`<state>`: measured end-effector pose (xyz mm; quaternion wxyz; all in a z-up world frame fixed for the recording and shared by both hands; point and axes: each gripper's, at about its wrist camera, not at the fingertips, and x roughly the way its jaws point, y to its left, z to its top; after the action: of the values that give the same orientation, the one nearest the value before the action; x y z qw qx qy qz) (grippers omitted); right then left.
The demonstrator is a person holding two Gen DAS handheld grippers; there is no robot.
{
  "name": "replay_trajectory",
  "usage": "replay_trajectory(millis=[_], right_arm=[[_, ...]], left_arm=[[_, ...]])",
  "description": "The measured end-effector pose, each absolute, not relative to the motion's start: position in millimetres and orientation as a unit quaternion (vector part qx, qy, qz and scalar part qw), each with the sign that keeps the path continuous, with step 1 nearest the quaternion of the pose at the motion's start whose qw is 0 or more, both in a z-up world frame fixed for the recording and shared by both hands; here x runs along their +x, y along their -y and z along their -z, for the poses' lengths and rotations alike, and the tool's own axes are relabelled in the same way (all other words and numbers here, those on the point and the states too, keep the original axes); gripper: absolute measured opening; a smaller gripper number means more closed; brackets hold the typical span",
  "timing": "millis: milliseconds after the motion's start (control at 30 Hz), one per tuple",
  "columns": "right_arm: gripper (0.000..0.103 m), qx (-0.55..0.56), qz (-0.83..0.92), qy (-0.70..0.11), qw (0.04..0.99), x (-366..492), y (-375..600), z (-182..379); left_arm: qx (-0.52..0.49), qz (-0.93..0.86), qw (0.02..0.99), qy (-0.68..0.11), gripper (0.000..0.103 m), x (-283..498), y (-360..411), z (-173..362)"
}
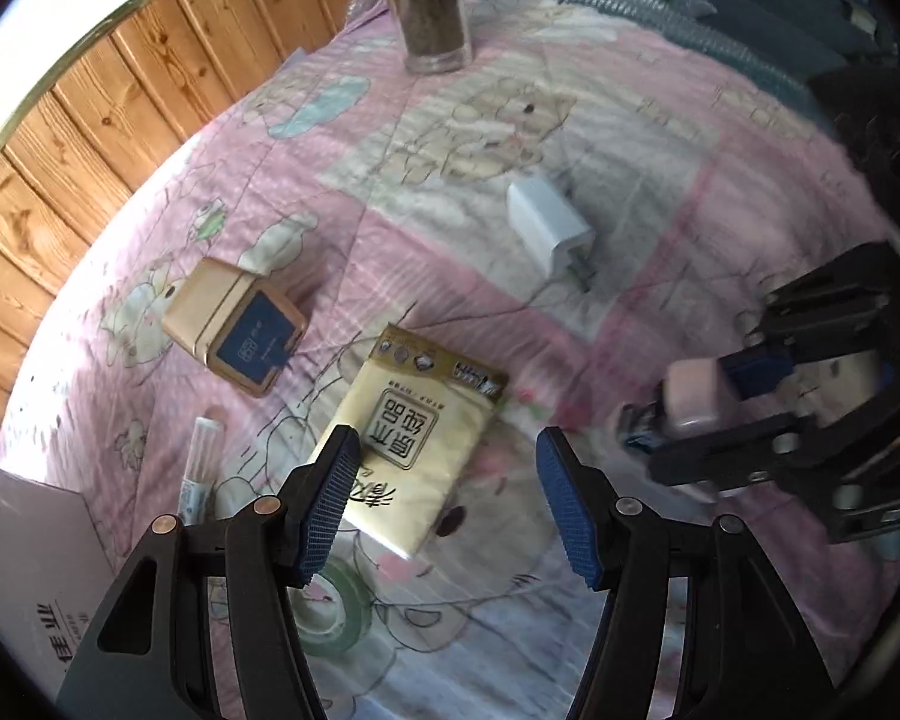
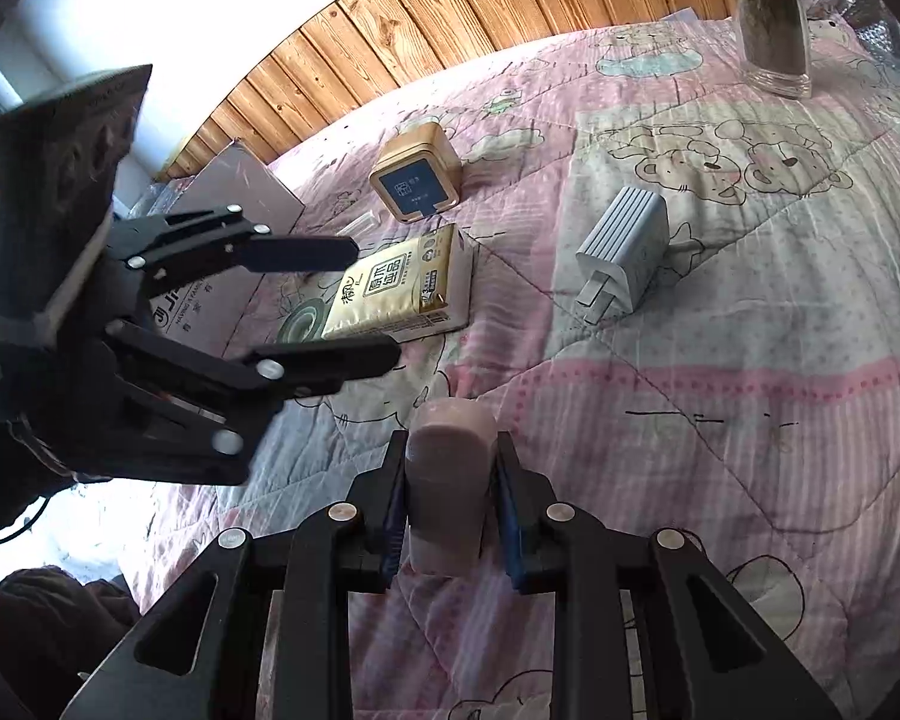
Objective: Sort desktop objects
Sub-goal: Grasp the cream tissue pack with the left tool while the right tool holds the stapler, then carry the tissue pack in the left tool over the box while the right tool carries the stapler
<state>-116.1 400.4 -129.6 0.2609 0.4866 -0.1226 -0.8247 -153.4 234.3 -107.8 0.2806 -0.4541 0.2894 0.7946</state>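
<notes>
My left gripper [image 1: 447, 474] is open and hangs just above a yellow tissue pack [image 1: 414, 420] on the pink quilt, with nothing between its pads. From the right wrist view the left gripper [image 2: 375, 303] hovers at the near end of the tissue pack [image 2: 402, 282]. My right gripper [image 2: 450, 456] is shut on a pale pink cylindrical bottle [image 2: 450, 492], held off the quilt. In the left wrist view that right gripper [image 1: 699, 414] shows blurred at the right with the pink bottle [image 1: 687, 384].
A gold box with a blue label [image 1: 237, 324], a white charger plug [image 1: 549, 225], a glass jar [image 1: 429, 12], a thin clear tube [image 1: 201, 468] and a green tape roll [image 1: 330, 606] lie on the quilt [image 1: 660, 138]. A cardboard box [image 1: 24, 570] stands at the left, wood panelling behind.
</notes>
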Motion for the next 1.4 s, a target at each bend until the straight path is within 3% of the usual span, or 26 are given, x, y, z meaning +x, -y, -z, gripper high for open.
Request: replay_trajectory(millis=[100,233,333,400,867,1400], right_arm=[[0.027,0.486,0.826,0.121,0.259,-116,-400,128],[0.027,0.486,0.824,0.125,0.261,-116,-402,129],[0.027,0.488,0.823,0.126,0.262,-118,-400,130],[0.027,0.488,0.825,0.120,0.260,-119,-398,130],[0.027,0.482,0.832,0.159,0.225,-106,-403,111],[0.027,0.459,0.851,0.115,0.227,-54,-356,62]], left_arm=[[-0.433,-0.815,0.256,-0.288,0.064,-164,-229,112],[-0.466,-0.825,0.250,-0.199,0.063,-190,-215,108],[-0.479,-0.829,0.244,-0.155,0.046,-200,-209,111],[-0.485,-0.828,0.248,-0.135,0.024,-201,-206,110],[-0.531,-0.820,0.209,-0.048,0.022,-168,-187,81],[-0.505,-0.845,0.177,-0.013,0.022,-81,-137,20]])
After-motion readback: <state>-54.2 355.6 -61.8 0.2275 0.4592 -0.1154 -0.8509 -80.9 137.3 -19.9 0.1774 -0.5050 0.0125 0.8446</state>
